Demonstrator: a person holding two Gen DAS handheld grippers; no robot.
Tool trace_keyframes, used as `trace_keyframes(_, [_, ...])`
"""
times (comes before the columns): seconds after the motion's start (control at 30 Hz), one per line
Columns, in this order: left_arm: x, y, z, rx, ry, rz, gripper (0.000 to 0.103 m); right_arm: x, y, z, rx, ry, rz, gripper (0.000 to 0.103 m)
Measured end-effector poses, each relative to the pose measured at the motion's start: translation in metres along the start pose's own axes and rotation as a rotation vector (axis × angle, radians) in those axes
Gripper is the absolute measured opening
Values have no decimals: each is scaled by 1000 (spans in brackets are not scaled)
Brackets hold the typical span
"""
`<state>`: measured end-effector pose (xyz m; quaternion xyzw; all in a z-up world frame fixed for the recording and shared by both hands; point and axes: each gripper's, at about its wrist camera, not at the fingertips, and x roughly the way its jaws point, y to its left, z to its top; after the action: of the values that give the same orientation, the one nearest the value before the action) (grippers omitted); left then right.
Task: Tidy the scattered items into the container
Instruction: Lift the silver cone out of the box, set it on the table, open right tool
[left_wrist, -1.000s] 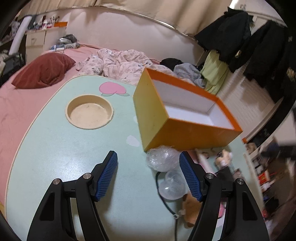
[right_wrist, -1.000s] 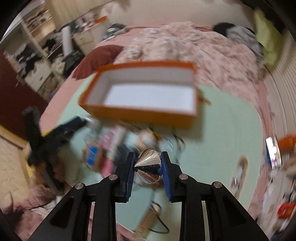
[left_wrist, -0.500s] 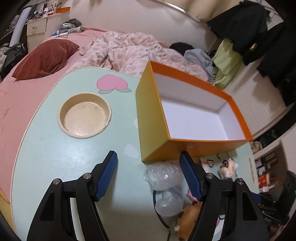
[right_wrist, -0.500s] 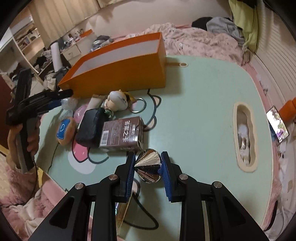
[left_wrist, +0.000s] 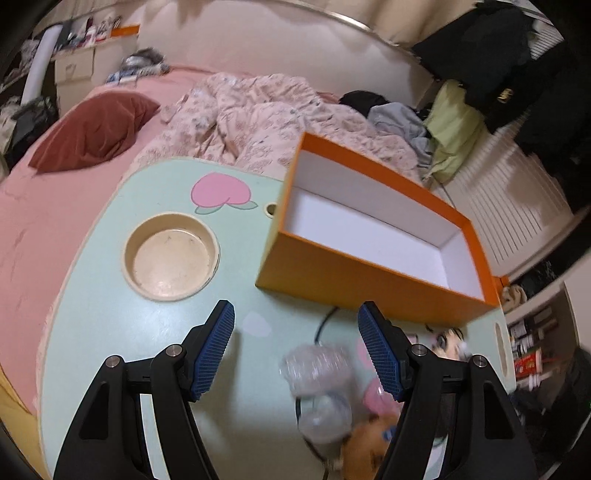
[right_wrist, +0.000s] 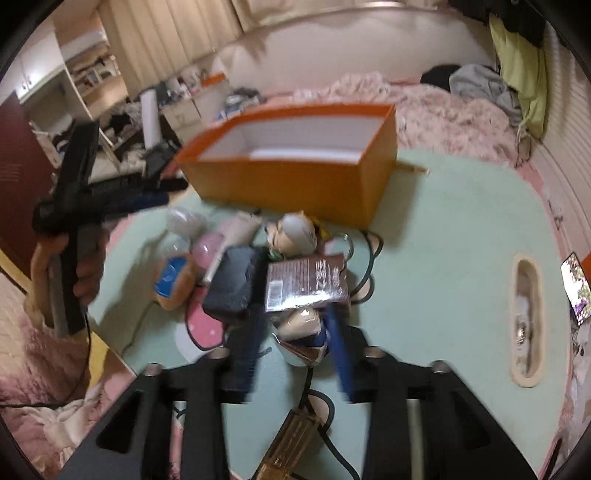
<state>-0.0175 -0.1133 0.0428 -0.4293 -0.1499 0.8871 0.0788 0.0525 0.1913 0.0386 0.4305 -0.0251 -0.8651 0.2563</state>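
Right hand-held gripper (right_wrist: 295, 350) jaws just opening, shiny cone (right_wrist: 301, 332) loose between them, near the orange box (right_wrist: 295, 184). Left hand-held gripper (left_wrist: 295, 347) wide, empty. Cone likely light, slippery; grip its flanks.

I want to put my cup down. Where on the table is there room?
Bare table lies around the round dish hollow, left of the orange box. More lies between the box and the long slot. The pile in front of the box is crowded.

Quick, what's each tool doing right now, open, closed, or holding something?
Left tool: open, holding nothing.
Right tool: jaws just opening, shiny silver cone-shaped object between them; grip unclear through blur.
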Motion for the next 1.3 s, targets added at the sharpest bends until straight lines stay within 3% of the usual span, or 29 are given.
trace_keyframes(0.07, [-16,-4,-9,46,-21,4,70,-17,-2,-1,9,-51,-5,57])
trace_keyframes(0.13, [-29,-6,-18,80,-27,7,70,-31,-5,-5,23,-63,-22,58])
trace_keyframes(0.23, [-46,-8,-36,140,-25,2,70,-37,-3,-21,19,21,-71,58])
trace_keyframes(0.33, [-62,-7,-54,164,-99,39,70,-30,7,-42,-27,132,-123,56])
trace_keyframes(0.43, [-66,-2,-64,139,-134,29,70,-27,21,-55,-47,159,-88,46])
trace_keyframes(0.5, [-65,1,-66,107,-133,-2,70,-24,28,-54,-49,170,-68,28])
trace_keyframes(0.6, [-61,3,-70,87,-118,-21,70,-16,34,-49,-33,151,-59,17])
trace_keyframes(1.03, [-54,-7,-83,114,-104,-19,70,35,67,-7,-57,45,-19,17])
trace_keyframes(1.07, [-54,-8,-85,120,-106,-15,70,31,71,-8,-65,6,-15,18])
trace_keyframes(1.13, [-55,-11,-88,131,-109,4,70,16,80,-13,-94,-91,-16,33])
trace_keyframes(1.17, [-55,-12,-90,134,-107,13,70,9,83,-17,-106,-130,-37,53])
trace_keyframes(1.2, [-54,-13,-92,134,-98,24,70,2,87,-22,-117,-173,-76,67])
trace_keyframes(1.3, [-52,-20,-101,154,-41,69,70,-14,96,-37,-141,-269,-243,68])
